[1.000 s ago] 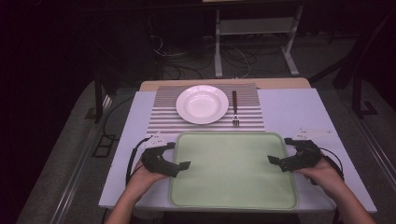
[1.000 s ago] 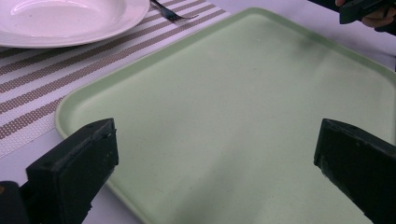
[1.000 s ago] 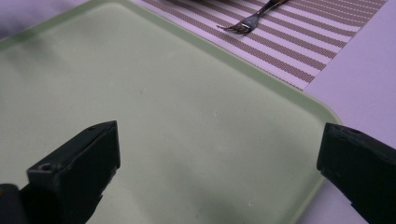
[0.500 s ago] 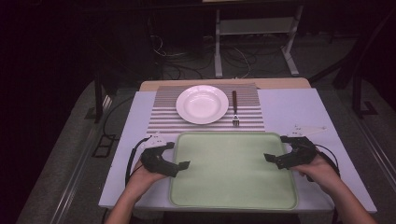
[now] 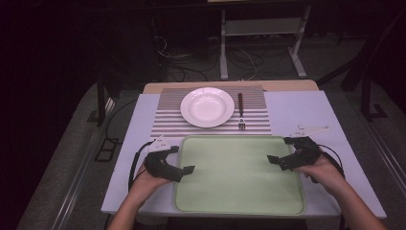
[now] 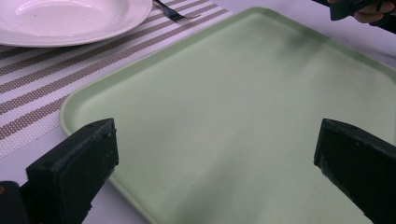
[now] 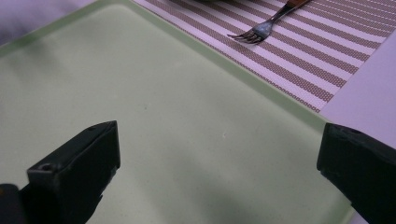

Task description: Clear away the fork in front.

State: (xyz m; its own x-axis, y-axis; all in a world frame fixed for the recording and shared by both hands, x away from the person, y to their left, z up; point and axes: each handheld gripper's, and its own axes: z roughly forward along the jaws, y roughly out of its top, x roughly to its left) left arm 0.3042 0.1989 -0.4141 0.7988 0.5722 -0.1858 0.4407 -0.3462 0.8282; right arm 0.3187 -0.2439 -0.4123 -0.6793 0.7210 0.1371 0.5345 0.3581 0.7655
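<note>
The flat pale-green plastic tray [image 5: 239,175] with its low raised rim lay on the near half of the white table [image 5: 297,115], its far edge just beside the brown-and-white striped placemat [image 5: 167,120]. Nothing lay in it. The left gripper [image 5: 184,170] sat at the tray's left edge and the right gripper [image 5: 274,160] at its right edge, each pointing inward over the rim. In the left gripper view the two black jaws stood wide apart, with the tray's near-left corner [image 6: 70,109] between and below them; in the right gripper view the jaws were likewise wide apart over the tray's green surface [image 7: 187,140], with the rim running under the right-hand jaw. Neither tool was clamped on anything, and whether any jaw touched the rim could not be told.

By these pictures the step in hand was the approach to a two-sided grasp of the tray, with both tools lined up but no grip made. The next move would call for each gripper to drop until one jaw went under the rim and the other over it, then close together evenly, so the tray would lift level rather than tip.

Beyond the tray, on the placemat, stood a round white ceramic plate [image 5: 207,106], and just to its right lay a metal fork with a dark handle [image 5: 241,111], tines toward the tray. Both were well apart from the grippers.
</note>
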